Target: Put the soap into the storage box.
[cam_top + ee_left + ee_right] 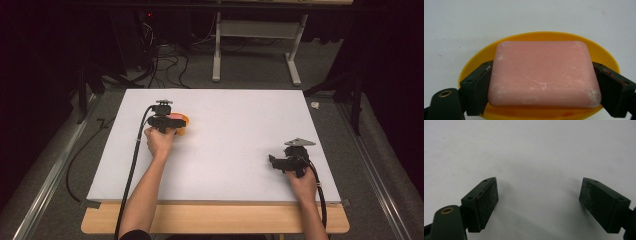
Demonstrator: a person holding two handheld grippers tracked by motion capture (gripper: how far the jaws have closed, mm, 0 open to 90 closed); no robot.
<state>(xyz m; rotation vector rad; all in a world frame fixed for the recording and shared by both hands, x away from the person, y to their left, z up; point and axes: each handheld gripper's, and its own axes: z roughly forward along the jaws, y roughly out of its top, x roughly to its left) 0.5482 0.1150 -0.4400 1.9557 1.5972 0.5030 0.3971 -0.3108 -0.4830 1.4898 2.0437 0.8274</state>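
Pink soap bar (543, 75), pale and chalky with whitish scuffs, sits in a bright yellow-orange dish (604, 56). Black left gripper (544, 87), black right gripper (539, 205), a brass eyelet on each. The counter (235, 120) is plain white with a light wooden edge.

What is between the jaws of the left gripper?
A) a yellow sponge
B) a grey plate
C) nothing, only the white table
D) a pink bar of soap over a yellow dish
D: in the left gripper view, the left gripper has its jaws against both sides of the pink soap bar, which lies over the yellow dish.
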